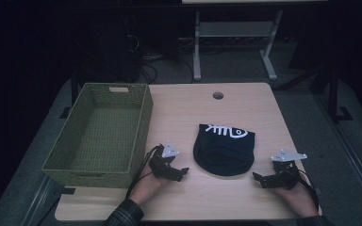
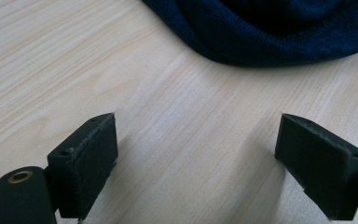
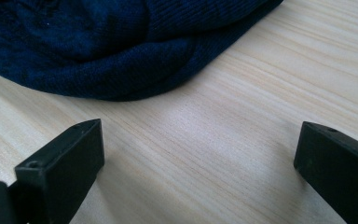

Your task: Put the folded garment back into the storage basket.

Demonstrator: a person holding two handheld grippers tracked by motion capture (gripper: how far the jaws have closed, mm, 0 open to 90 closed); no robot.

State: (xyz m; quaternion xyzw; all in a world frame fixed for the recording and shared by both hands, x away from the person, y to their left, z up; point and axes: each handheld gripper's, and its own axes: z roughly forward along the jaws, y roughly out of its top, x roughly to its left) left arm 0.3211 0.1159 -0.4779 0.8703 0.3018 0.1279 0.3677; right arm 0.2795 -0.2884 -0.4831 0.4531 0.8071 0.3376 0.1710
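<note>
A dark navy knit beanie (image 1: 224,149) with a white fish-bone print lies in the middle of the wooden table (image 1: 245,108). My left gripper (image 1: 182,173) rests low on the table just left of the beanie, jaws wide open over bare wood. In the left gripper view the beanie (image 2: 270,32) lies ahead of the gripper (image 2: 198,149), apart from the pads. My right gripper (image 1: 258,179) sits to the beanie's right, also open and holding nothing. The right gripper view shows the beanie (image 3: 112,46) beyond the gripper (image 3: 200,163).
A green woven basket (image 1: 143,117), with nothing in it, stands at the table's left side, close to my left hand. A round cable hole (image 1: 218,95) is near the far edge. Beyond the table stand white desk legs (image 1: 197,47) and cables on the floor.
</note>
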